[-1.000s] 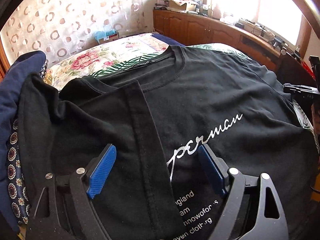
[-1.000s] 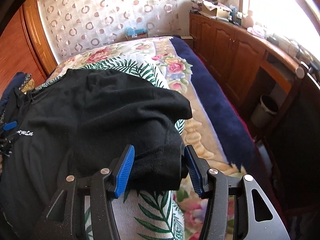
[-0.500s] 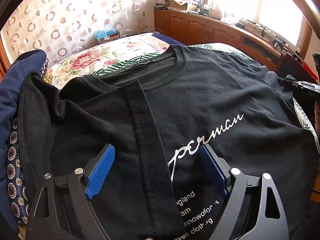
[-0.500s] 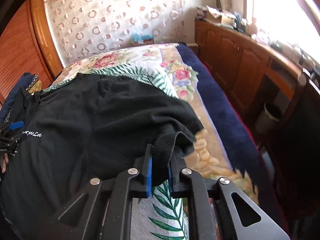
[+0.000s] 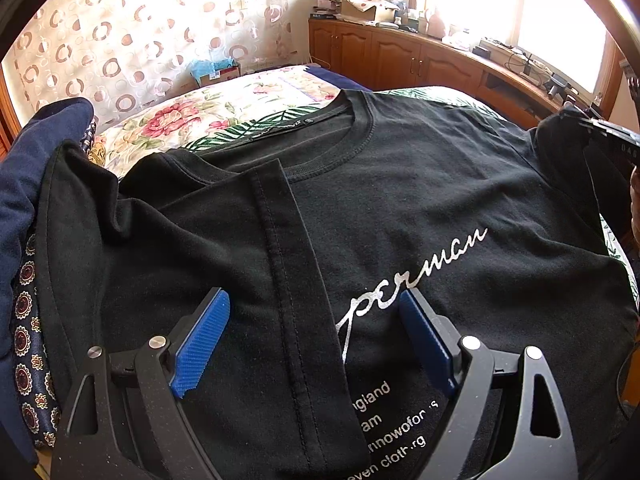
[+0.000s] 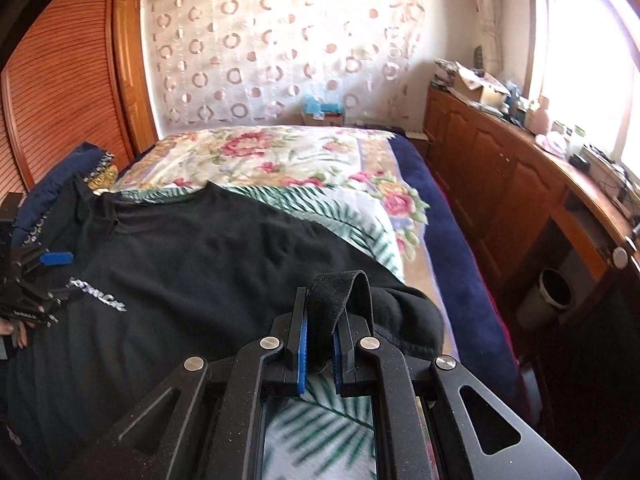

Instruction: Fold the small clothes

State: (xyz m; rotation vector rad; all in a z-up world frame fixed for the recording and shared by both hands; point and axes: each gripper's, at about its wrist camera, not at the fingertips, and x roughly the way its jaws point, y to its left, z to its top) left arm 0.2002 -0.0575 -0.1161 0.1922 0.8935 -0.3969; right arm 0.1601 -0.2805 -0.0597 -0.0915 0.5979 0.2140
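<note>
Across the near half of the floral bed [image 6: 304, 156] lies the black T-shirt [image 5: 420, 184], face up, its left sleeve already folded inward over the chest; the right sleeve and the lengthwise folds remain. The right gripper [image 6: 320, 354] has just closed on the right sleeve hem [image 6: 336, 292], lifting it, while the left gripper [image 5: 316, 340] hovers wide open, holding nothing, over the silver lettering.
</note>
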